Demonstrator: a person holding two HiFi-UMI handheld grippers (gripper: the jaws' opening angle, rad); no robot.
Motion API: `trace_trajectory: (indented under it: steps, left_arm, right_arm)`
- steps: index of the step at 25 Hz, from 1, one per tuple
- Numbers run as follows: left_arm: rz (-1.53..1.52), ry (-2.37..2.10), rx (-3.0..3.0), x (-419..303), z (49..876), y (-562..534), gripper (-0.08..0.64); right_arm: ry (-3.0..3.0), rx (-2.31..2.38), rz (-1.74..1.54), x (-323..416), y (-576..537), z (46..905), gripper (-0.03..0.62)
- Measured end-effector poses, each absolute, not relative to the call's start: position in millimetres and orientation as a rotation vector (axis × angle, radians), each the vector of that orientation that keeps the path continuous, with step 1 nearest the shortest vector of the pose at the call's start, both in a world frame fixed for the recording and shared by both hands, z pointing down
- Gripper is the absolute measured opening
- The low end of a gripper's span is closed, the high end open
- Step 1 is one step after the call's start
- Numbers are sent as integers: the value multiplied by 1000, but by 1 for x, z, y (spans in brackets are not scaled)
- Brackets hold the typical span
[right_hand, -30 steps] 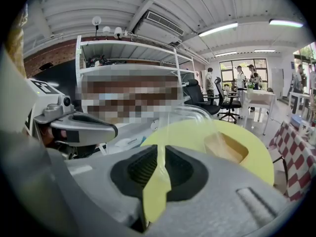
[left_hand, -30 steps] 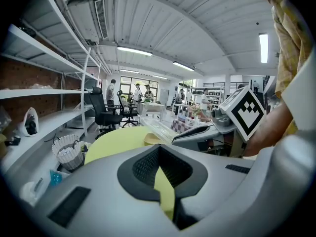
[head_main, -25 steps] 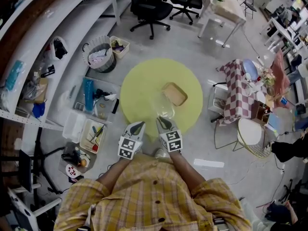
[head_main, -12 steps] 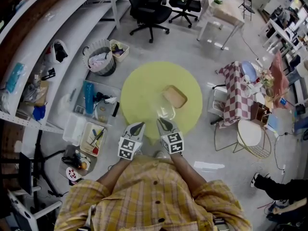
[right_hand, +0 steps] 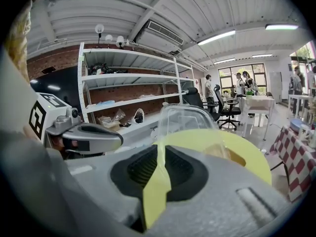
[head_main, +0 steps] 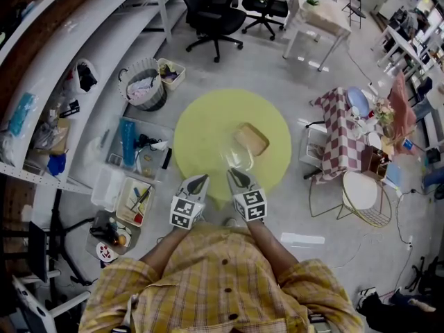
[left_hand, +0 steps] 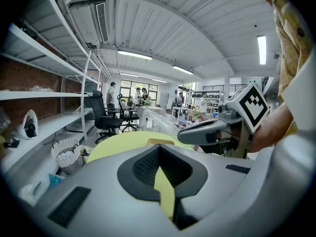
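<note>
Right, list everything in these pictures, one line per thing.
round table: one, yellow, centre of the floor
tray: one, tan, on the table
clear plastic container: one, see-through, at the table's near edge, rim clamped
office chairs: two, black, beyond the table
basket: one, pale wicker, floor left of table
checked cloth: one, red-white, right of table
shelves: white, along the left wall
shirt: one, yellow plaid, bottom
left gripper: one, grey, jaws shut, empty
right gripper: one, grey, jaws shut on the clear plastic container
</note>
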State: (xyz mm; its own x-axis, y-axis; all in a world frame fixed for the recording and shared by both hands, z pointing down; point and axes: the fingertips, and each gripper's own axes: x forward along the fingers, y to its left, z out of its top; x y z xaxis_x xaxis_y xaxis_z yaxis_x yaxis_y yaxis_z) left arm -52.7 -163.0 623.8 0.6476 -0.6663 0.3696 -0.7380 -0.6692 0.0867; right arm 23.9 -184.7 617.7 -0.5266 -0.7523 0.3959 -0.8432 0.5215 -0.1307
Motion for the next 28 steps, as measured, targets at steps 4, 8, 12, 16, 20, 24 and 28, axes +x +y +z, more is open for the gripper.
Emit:
trace_trajectory:
  steps: [4,8,12,16,20,24,28]
  left_arm:
    - [448,-1136,2644,-49,618,-164,3]
    - [436,-1124,2648,-48,615,-163,3]
    - [424,-1121,2646,-47,615,-164,3]
    - [407,-1137,2647,-48,616,-167,3]
    - [402,-1139,2649,-46,616,-168,3]
    - [403,-1144,2652,-46,616,-170,3]
    - [402,-1147,2655,-46,615,-171,3]
  right_arm:
    - [-2495,1334,446,25,-185,612,44]
    - [-2503,1338,444,25,-185,608,44]
    - [-2521,1338,429,24,-184,605,43]
    - [-2518,1342,428,25,-184,605,44]
    - [-2518,1345,430,28,-184,605,44]
    - [-2518,1338,429,29,-185,606,43]
    - [-2524,1339,424,29,-187,605,43]
